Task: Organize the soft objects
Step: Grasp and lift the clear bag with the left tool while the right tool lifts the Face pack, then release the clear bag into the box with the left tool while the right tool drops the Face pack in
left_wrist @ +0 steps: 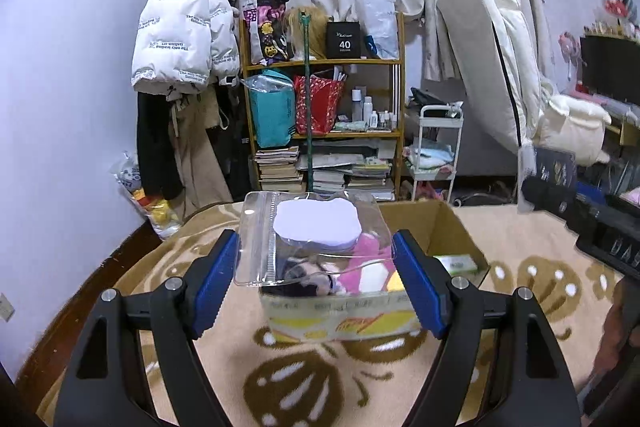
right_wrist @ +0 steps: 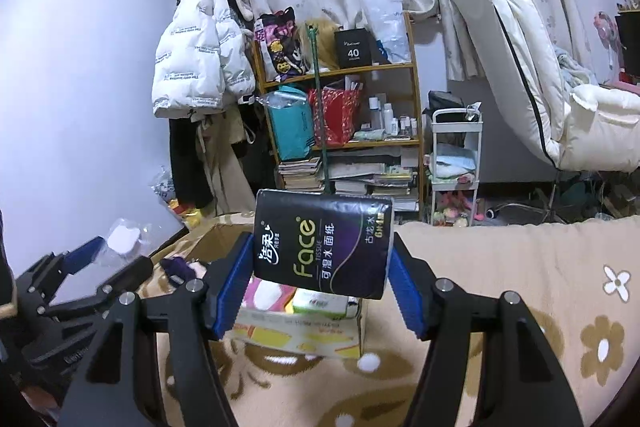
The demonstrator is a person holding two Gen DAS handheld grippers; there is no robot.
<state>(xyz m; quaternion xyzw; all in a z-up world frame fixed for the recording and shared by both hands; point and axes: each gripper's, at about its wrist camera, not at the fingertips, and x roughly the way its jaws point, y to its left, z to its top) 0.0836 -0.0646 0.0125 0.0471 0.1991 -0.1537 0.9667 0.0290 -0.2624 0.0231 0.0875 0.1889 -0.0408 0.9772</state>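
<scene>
cluttered bedroom behind, flowered blanket (left_wrist: 160,307) below with the cardboard box (left_wrist: 448,227) sitting on it. my left tongs (left_wrist: 316,283) are clamped on a clear zip bag (left_wrist: 304,239) with a white pad inside, held above the box. my right tongs (right_wrist: 320,279) are clamped on a dark tissue pack (right_wrist: 324,247), also over the box. i judge the slick bag may slide from the pads, and both hands over one opening could bump; a crooked drop might land outside the box.
</scene>
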